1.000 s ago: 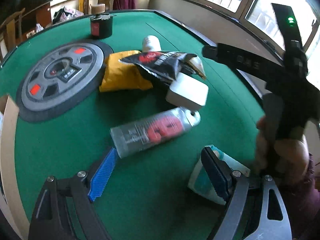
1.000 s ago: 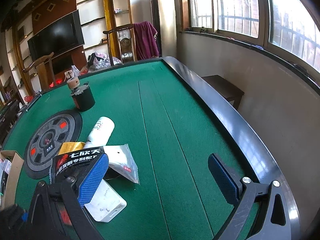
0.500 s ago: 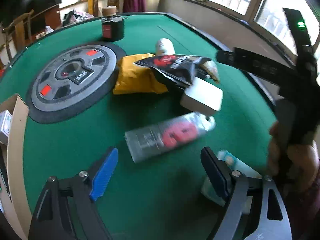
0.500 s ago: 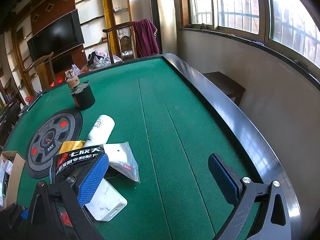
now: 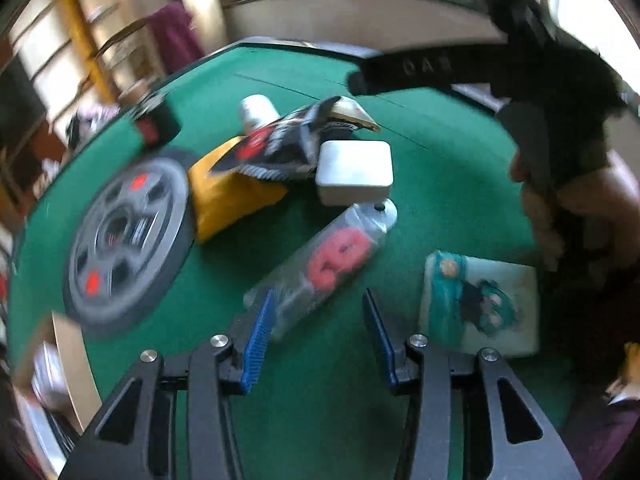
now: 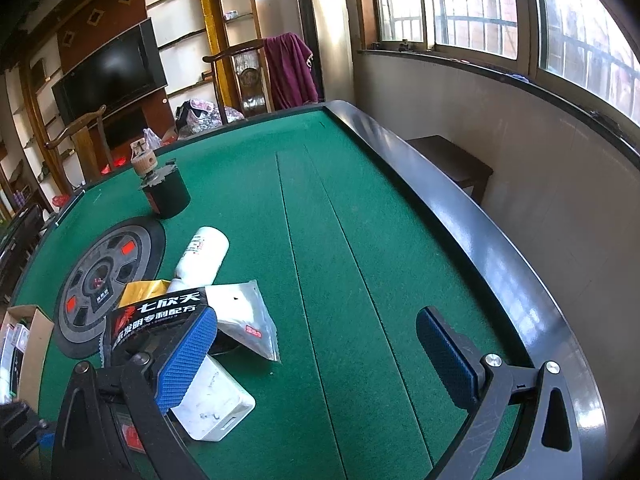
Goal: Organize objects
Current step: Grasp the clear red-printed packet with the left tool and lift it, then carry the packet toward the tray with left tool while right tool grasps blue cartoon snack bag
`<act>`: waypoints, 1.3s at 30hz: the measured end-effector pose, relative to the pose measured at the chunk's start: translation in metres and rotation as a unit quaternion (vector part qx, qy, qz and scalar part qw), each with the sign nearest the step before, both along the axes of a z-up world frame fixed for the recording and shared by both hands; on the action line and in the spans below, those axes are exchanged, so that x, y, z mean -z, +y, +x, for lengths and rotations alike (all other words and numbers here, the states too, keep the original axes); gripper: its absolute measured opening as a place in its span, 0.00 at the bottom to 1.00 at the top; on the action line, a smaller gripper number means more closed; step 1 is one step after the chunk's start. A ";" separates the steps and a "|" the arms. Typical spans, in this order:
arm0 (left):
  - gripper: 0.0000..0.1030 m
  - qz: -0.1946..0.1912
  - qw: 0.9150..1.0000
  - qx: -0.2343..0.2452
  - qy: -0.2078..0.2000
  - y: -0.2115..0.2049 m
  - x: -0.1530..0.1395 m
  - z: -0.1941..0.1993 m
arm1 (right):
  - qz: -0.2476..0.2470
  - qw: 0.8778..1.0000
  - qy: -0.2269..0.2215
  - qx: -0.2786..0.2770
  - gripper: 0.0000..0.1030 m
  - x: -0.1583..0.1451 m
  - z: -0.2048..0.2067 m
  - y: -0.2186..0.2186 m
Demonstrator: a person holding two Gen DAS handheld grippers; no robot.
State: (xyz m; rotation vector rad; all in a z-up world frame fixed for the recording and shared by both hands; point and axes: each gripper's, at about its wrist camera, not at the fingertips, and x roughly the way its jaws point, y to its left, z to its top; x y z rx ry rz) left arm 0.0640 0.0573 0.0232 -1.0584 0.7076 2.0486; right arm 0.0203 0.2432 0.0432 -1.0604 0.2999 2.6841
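Between narrowing left gripper (image 5: 316, 334): clear bottle (image 5: 320, 266)

Left tool (image 5: 316, 336) jaws just closing, still apart, right tool (image 6: 316, 360) wide open

Both wrist views share white box (image 5: 354, 170)
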 end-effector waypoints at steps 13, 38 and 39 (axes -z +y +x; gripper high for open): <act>0.26 0.009 0.998 -0.055 -0.004 0.009 0.005 -0.005 | -0.017 1.000 -0.001 0.015 0.99 0.001 -0.001 0.011; 0.26 0.055 0.953 -0.283 0.091 -0.134 -0.062 0.057 | 0.051 0.996 0.051 0.058 0.99 -0.015 0.024 0.009; 0.26 0.059 0.952 -0.287 0.089 -0.141 -0.062 0.058 | 0.043 0.997 0.041 0.048 0.99 -0.018 0.028 0.007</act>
